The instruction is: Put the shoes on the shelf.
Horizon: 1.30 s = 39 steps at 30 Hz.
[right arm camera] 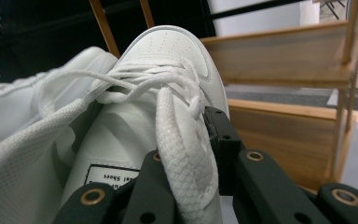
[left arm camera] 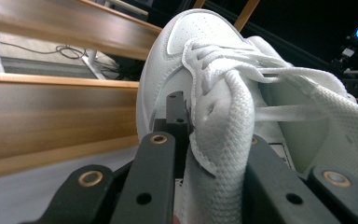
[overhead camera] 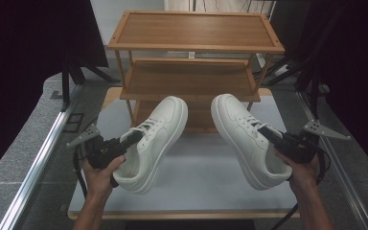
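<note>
The left tool (overhead camera: 135, 137) is clenched on the tongue of the left white sneaker (overhead camera: 155, 139), and the right tool (overhead camera: 264, 131) is clenched the same way on the tongue of the right white sneaker (overhead camera: 247, 136); both gripper views show the padded mesh tongue (left arm camera: 223, 140) pinched between the black jaws. Both shoes appear lifted off the white worktop (overhead camera: 196, 167), toes pointing forward towards the wooden shoe rack (overhead camera: 194, 45) that stands at the far end, heels hanging low towards the person. The work in hand looks like carrying the pair to a shelf of the rack. To do it well, the grip on each tongue should stay firm, since a tongue is soft and a heavy heel could pull it through the jaws or swing the shoe. Moving both hands forward together and level would keep the pair matched. The toes should be raised enough to pass the front lip of the chosen shelf (overhead camera: 189, 79), then the soles lowered flat, with the shoes kept slightly apart so that they do not knock. Only once each sole rests fully on the wood should the jaws let go.
</note>
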### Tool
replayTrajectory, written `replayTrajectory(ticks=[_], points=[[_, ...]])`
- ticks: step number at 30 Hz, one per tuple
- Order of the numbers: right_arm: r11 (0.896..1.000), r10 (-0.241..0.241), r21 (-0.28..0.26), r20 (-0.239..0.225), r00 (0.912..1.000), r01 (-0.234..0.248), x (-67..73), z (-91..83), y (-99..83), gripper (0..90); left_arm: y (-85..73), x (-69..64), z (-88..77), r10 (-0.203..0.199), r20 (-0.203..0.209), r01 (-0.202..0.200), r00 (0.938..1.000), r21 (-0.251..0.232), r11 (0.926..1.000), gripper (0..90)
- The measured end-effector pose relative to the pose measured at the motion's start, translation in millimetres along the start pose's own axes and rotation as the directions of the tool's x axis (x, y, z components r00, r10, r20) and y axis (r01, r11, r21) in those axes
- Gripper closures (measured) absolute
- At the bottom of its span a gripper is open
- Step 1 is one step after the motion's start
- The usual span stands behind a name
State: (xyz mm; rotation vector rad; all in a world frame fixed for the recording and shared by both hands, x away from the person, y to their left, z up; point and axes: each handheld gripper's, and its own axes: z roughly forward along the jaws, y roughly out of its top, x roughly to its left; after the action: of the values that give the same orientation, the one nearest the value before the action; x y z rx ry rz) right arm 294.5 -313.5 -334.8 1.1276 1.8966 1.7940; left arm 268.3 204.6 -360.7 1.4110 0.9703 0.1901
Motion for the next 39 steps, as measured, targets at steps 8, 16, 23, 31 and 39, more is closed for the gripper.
replayTrajectory(ticks=[8, 16, 23, 31, 39], points=[[0.998, 0.032, -0.056, -0.022, 0.9992, -0.033, 6.0, 6.9, 16.8, 82.2, 16.8, -2.8, 5.9, -0.007, 0.008, 0.007, 0.9999, -0.021, 0.9998, 83.2], [0.995, 0.068, -0.073, -0.004, 0.9977, -0.068, 5.2, 22.3, 37.2, 82.2, 43.0, -6.0, 19.7, 0.0, 0.009, 0.0, 1.0, -0.028, 0.9996, 83.2], [0.988, 0.119, -0.097, 0.005, 0.9929, -0.118, 4.1, 35.0, 48.0, 82.2, 64.6, -8.8, 34.8, 0.009, -0.004, -0.009, 1.0, -0.022, 0.9997, 83.2], [0.986, 0.132, -0.105, 0.044, 0.9902, -0.127, 5.2, 54.2, 65.2, 82.2, 84.0, -12.6, 52.2, 0.018, -0.032, -0.019, 0.9993, -0.032, 0.9993, 83.2], [0.985, 0.147, -0.108, 0.1, 0.9842, -0.136, 1.8, 73.5, 81.9, 82.1, 106.4, -9.8, 75.3, 0.037, -0.083, -0.038, 0.9959, -0.02, 0.9991, 83.2]])
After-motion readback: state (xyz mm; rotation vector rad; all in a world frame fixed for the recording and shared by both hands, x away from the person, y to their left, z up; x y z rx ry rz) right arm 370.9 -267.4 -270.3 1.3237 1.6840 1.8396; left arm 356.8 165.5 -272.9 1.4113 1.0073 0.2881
